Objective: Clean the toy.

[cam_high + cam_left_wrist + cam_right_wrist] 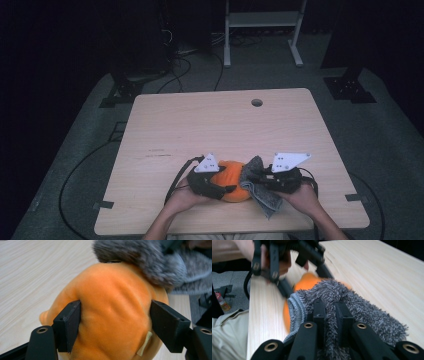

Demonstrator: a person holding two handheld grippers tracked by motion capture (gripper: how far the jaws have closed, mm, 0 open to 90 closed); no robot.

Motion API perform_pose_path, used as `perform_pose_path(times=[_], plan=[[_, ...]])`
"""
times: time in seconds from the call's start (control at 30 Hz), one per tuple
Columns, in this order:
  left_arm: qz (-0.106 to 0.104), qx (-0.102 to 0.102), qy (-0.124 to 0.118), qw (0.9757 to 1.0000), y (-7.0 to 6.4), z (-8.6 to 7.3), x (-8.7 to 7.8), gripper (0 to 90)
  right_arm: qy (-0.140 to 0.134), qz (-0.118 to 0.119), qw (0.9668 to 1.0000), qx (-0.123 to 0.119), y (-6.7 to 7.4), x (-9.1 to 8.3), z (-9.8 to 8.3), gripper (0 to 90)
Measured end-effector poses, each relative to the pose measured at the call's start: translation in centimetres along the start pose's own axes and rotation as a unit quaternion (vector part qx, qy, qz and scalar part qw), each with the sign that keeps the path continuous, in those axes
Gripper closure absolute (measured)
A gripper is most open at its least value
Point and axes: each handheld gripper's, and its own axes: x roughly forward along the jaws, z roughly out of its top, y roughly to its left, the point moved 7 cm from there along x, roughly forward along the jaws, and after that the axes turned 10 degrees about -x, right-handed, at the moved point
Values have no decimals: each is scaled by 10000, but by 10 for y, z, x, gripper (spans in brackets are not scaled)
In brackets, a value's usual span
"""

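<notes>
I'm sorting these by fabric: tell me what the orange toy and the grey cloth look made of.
Orange toy: likely soft plush, a short velvety nap that dents where the left tool squeezes it. Grey cloth: probably microfibre, shaggy pile with a stitched edge.

Setting reads as a lab or recording studio. Dark drapes or walls enclose a grey carpeted floor (75, 145). One pale wooden table (200, 125) stands in the middle, with a cable hole (257, 102) near its far edge. Black cables (75, 175) trail across the floor. Black stand bases (350, 89) sit at the sides; a white metal frame (262, 30) stands behind.
</notes>
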Motion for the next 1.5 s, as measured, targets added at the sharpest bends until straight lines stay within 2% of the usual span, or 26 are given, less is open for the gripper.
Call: perform_pose_path(times=[0.1,0.13,0.23,0.33,0.47,0.63,0.73,0.77,0.83,0.87,0.9,0.93,1.03,1.07,1.1,1.13,1.17,1.2,1.27,1.37,1.43,1.5], plan=[[-50,245,131,9996,-5,-4,-3,286,-44,-79,10000,-6,-10,7,11,802],[-64,246,132,9996,-4,-5,-4,285,22,-67,10000,36,-14,11,11,802],[-260,-48,43,9996,2,-3,-10,238,79,-37,9999,129,-17,16,4,802],[-267,-409,-59,9988,10,-1,-11,181,44,-135,9998,128,-17,11,-3,803],[-165,-407,-44,9990,9,-1,-6,213,42,-191,9995,258,-15,0,-16,802],[-13,-672,-148,9976,12,1,-3,229,94,-244,9993,274,-6,-15,-28,802],[118,-805,-218,9964,12,5,0,238,-18,-136,9998,145,3,-15,-20,802],[153,-883,-271,9956,13,6,2,241,-73,-70,9999,60,7,-13,-14,802],[159,-903,-282,9954,13,6,3,241,-35,-46,9999,-159,13,-6,-4,802],[134,-898,-281,9955,14,5,2,240,6,-48,9997,-257,14,-2,-1,802],[-20,-978,-271,9948,16,3,-1,238,18,-38,9996,-273,13,1,0,802],[-239,-1037,-254,9940,17,2,-4,228,-18,-3,9998,-221,9,2,0,802],[-573,-1042,-341,9923,18,2,-14,224,-23,-115,9999,-84,-1,-1,-10,802],[-614,-981,-308,9928,18,2,-18,226,-9,-174,9998,-23,-4,-3,-13,802],[-545,-915,-310,9938,20,3,-19,244,19,-292,9996,24,-9,-6,-19,802],[-507,-901,-351,9940,20,3,-19,297,20,-366,9993,122,-12,-9,-23,802],[-515,-939,-383,9935,20,3,-18,361,18,-396,9991,168,-15,-11,-25,802],[-501,-997,-366,9931,21,4,-15,379,44,-437,9988,225,-16,-13,-27,802],[-427,-998,-351,9935,21,5,-13,405,98,-497,9985,195,-15,-15,-28,802],[-335,-953,-317,9944,19,5,-9,406,139,-503,9985,-150,-2,-12,-14,804],[-266,-851,-305,9956,17,4,-8,406,76,-245,9992,-320,9,-6,-2,805],[-216,-746,-242,9967,17,3,-9,406,95,3,9981,-614,18,2,10,805]])
